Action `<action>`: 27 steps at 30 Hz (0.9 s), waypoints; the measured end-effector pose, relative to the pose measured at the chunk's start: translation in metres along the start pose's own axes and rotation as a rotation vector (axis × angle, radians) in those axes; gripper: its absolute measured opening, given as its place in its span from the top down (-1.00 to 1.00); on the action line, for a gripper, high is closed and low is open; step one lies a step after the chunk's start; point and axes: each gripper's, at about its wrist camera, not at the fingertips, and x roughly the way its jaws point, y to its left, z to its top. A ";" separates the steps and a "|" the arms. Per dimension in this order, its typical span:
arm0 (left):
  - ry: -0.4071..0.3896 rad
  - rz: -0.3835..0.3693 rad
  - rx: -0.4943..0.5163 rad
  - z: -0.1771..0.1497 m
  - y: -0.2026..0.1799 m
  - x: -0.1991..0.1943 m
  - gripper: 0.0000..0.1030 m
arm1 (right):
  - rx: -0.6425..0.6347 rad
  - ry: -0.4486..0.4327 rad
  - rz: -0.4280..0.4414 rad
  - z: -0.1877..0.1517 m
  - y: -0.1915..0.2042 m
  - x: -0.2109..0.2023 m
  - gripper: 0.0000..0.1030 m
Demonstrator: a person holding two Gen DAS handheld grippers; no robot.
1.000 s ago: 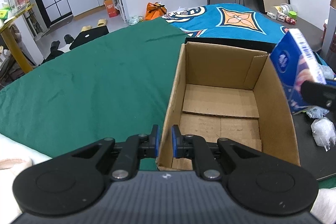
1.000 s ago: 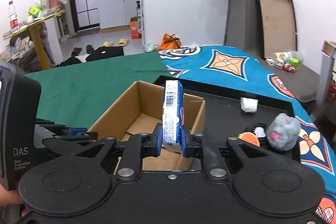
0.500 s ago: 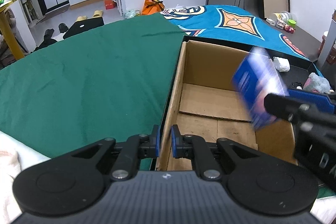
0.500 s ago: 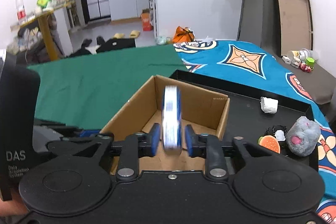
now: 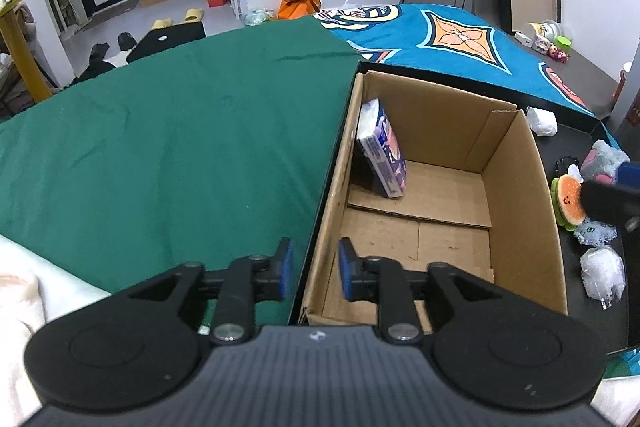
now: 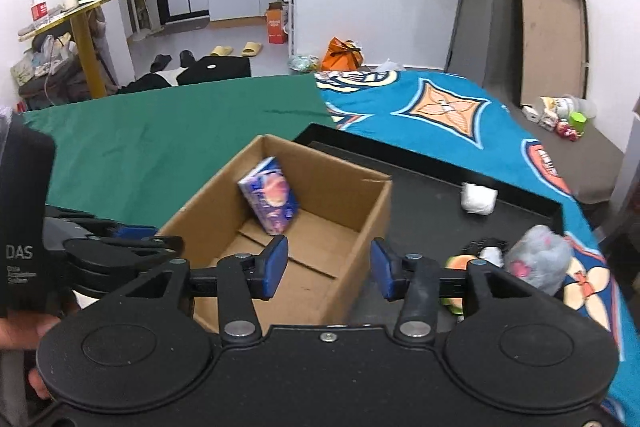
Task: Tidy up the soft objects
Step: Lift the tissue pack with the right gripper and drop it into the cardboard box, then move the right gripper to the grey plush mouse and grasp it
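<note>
The right gripper [image 6: 324, 269] hangs with jaws wide apart and empty over the box's [image 6: 372, 219] near edge; the left gripper [image 5: 314, 275], slightly parted, straddles its wall. The tissue pack [image 6: 269, 201] leans inside. Next, I'd reach right — the grey plush [image 6: 538, 263] wants a gentle, centred pinch.
</note>
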 end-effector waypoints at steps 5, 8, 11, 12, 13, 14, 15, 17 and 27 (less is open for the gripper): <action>-0.018 0.027 0.051 0.000 -0.009 -0.005 -0.02 | 0.001 0.012 -0.031 0.005 -0.024 -0.006 0.02; -0.020 0.040 0.075 0.002 -0.013 -0.005 -0.09 | 0.004 0.026 -0.046 0.006 -0.037 -0.007 0.00; -0.009 0.063 0.082 0.004 -0.015 -0.002 -0.17 | 0.008 0.031 -0.061 0.006 -0.049 -0.007 -0.06; -0.012 0.073 0.084 0.005 -0.016 -0.002 -0.22 | 0.011 0.033 -0.065 0.006 -0.053 -0.007 -0.09; -0.016 0.079 0.089 0.006 -0.018 -0.002 -0.27 | 0.014 0.034 -0.070 0.006 -0.057 -0.007 -0.11; -0.016 0.083 0.093 0.007 -0.019 -0.002 -0.29 | 0.014 0.036 -0.075 0.007 -0.061 -0.006 -0.14; -0.016 0.083 0.097 0.008 -0.020 -0.002 -0.33 | 0.014 0.039 -0.080 0.008 -0.065 -0.004 -0.16; -0.009 0.083 0.104 0.010 -0.022 0.000 -0.35 | 0.018 0.045 -0.089 0.010 -0.074 -0.001 -0.24; 0.030 0.117 0.115 0.013 -0.030 0.008 -0.38 | 0.127 -0.001 -0.124 0.010 -0.121 0.019 -0.78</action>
